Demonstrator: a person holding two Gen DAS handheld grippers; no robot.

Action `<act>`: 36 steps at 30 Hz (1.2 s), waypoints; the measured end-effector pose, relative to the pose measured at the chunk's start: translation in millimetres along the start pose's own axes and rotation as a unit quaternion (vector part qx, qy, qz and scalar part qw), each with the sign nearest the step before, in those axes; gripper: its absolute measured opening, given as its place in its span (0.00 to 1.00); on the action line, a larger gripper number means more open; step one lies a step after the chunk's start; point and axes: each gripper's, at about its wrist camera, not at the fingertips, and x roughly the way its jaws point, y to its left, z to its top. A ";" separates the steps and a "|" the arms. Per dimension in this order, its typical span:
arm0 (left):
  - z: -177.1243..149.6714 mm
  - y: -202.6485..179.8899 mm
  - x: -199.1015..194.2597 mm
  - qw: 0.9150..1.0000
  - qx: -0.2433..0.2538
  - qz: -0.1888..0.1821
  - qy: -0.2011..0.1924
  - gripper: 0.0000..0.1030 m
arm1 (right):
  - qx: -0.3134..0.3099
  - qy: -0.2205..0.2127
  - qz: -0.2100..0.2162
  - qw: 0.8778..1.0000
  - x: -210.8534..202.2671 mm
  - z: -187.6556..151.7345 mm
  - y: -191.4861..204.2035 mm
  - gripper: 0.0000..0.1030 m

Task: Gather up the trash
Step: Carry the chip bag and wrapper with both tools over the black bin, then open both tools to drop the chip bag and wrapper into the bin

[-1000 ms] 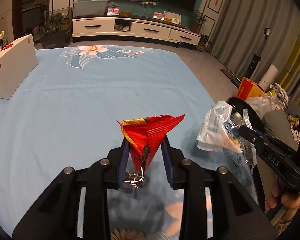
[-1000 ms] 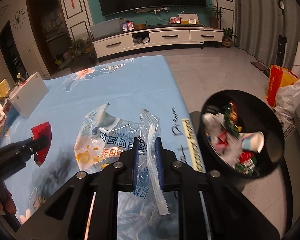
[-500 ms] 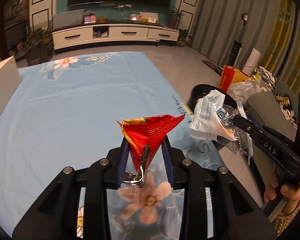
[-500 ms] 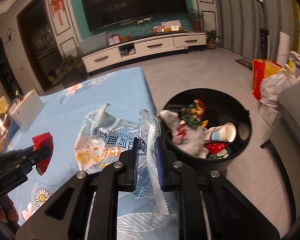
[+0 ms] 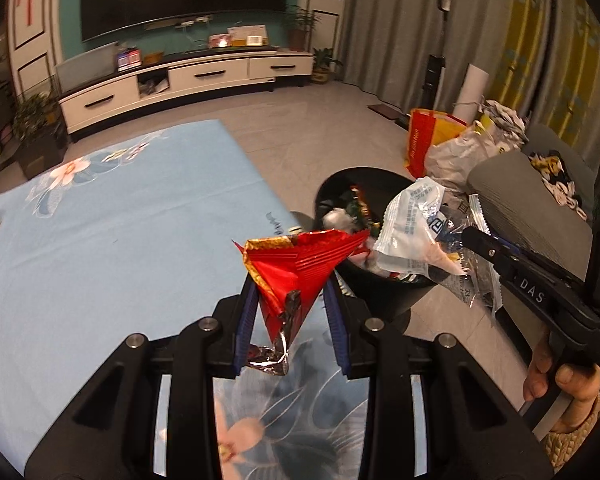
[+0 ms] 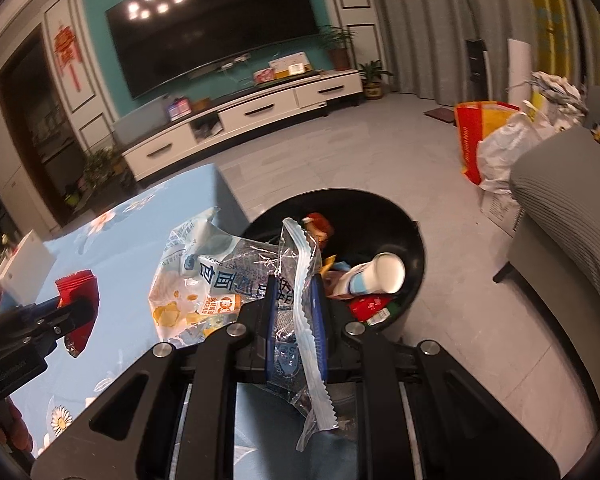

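Note:
My left gripper [image 5: 292, 300] is shut on a red foil snack wrapper [image 5: 296, 268], held above the right edge of the blue flowered tablecloth [image 5: 100, 240]. It shows in the right wrist view [image 6: 78, 304] too. My right gripper [image 6: 294, 296] is shut on a clear plastic snack bag [image 6: 220, 280], held over the near rim of the black trash bin [image 6: 380, 212]. The bag [image 5: 412, 232] and bin [image 5: 380, 292] also show in the left wrist view. The bin holds a paper cup [image 6: 374, 276] and several wrappers.
A grey sofa [image 6: 572, 240] stands right of the bin. A red and yellow bag [image 6: 476, 132] and a white plastic bag [image 6: 508, 148] sit on the floor beyond it. A white box [image 6: 24, 252] is at the table's far left. A TV cabinet [image 5: 180, 80] lines the far wall.
Both grippers have swung right, from over the table toward the bin. The clear bag now hangs over the bin's rim. Both grips stay the same.

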 end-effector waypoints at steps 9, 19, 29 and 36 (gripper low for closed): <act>23.7 -38.0 34.8 0.999 0.035 -0.025 0.002 0.33 | 0.020 -0.019 -0.042 0.999 13.4 12.1 -33.3 0.16; 41.3 -65.9 83.2 0.997 0.066 -0.037 0.011 0.33 | 0.028 -0.003 -0.073 0.997 49.3 20.4 -51.5 0.17; 44.8 -70.7 123.0 0.996 0.072 -0.038 0.035 0.34 | 0.027 0.009 -0.082 0.996 70.8 24.2 -56.0 0.17; 46.7 -72.9 136.7 0.996 0.073 -0.038 0.044 0.35 | 0.025 0.014 -0.084 0.996 78.2 24.7 -54.3 0.17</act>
